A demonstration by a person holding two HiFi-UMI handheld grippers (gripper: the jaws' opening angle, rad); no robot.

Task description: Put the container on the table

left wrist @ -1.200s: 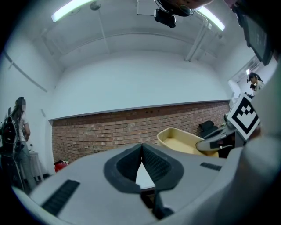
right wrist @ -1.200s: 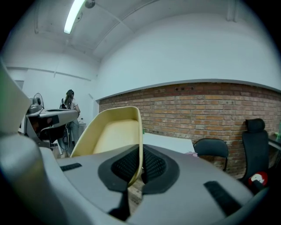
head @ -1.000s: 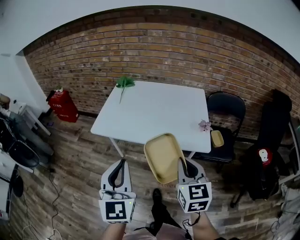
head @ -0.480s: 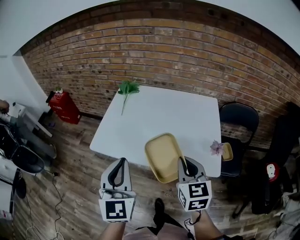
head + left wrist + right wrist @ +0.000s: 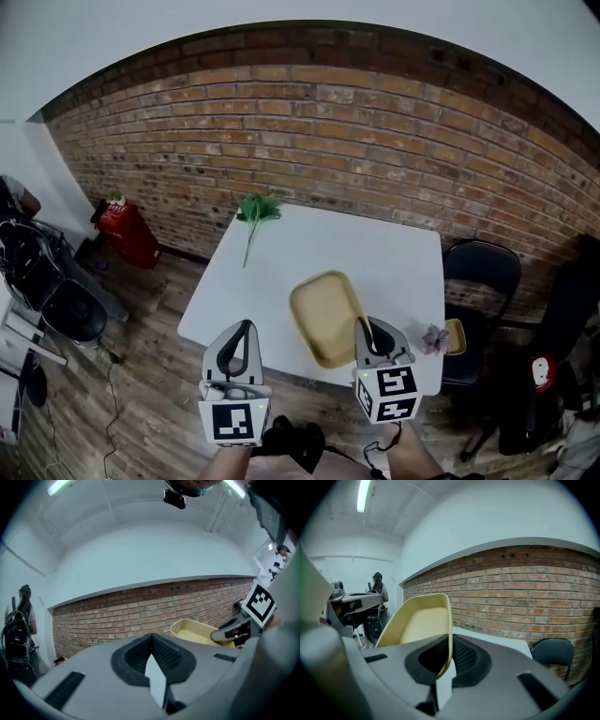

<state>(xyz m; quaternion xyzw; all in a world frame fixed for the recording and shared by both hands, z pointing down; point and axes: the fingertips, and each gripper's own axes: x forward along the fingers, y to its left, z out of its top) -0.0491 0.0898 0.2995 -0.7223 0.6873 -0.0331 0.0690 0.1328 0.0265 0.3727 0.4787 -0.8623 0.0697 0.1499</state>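
The container is a shallow pale-yellow tray (image 5: 323, 317). My right gripper (image 5: 367, 330) is shut on its near right rim and holds it just above the near part of the white table (image 5: 356, 253). In the right gripper view the tray (image 5: 419, 623) rises tilted from between the pads of the right gripper (image 5: 446, 660). My left gripper (image 5: 242, 328) is shut with nothing in it, left of the tray and short of the table's front edge. The left gripper view shows the closed left gripper (image 5: 151, 641), with the tray (image 5: 194, 631) and right gripper (image 5: 232, 630) off to its right.
A green sprig (image 5: 255, 208) lies at the table's far left corner and a pink flower (image 5: 434, 337) at its near right corner. A black chair (image 5: 480, 272) with a small yellow dish (image 5: 456, 336) stands right of the table. A red object (image 5: 127, 232) sits by the brick wall.
Both grippers have moved forward toward the table. The tray, earlier short of the table's front edge, now hangs over its near part.
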